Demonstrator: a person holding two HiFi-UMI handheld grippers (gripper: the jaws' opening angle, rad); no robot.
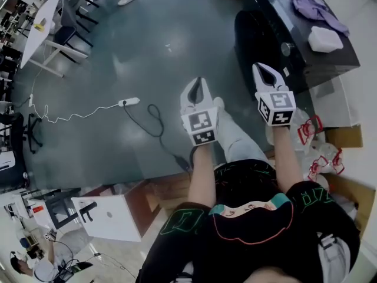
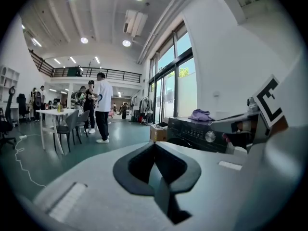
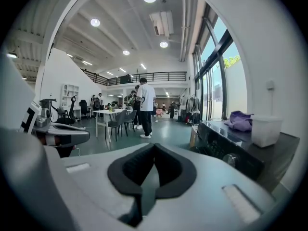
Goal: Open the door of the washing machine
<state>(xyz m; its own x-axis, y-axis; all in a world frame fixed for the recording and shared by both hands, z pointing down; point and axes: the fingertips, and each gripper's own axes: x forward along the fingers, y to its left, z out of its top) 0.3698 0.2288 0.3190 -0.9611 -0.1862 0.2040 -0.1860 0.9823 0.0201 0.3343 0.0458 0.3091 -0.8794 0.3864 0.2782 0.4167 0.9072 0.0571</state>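
The black washing machine stands at the upper right of the head view, its dark round door facing the floor area. A purple cloth and a white box lie on its top. My right gripper is shut and empty, held in the air just in front of the machine's control panel. My left gripper is shut and empty, left of it over the floor. The left gripper view has the shut jaws and the machine ahead to the right. The right gripper view has the shut jaws beside the machine.
A power strip with a cable lies on the grey floor. A white table with chairs stands at the far left, people stand beyond it. Cardboard boxes and a white bag sit right of my legs, a white box lower left.
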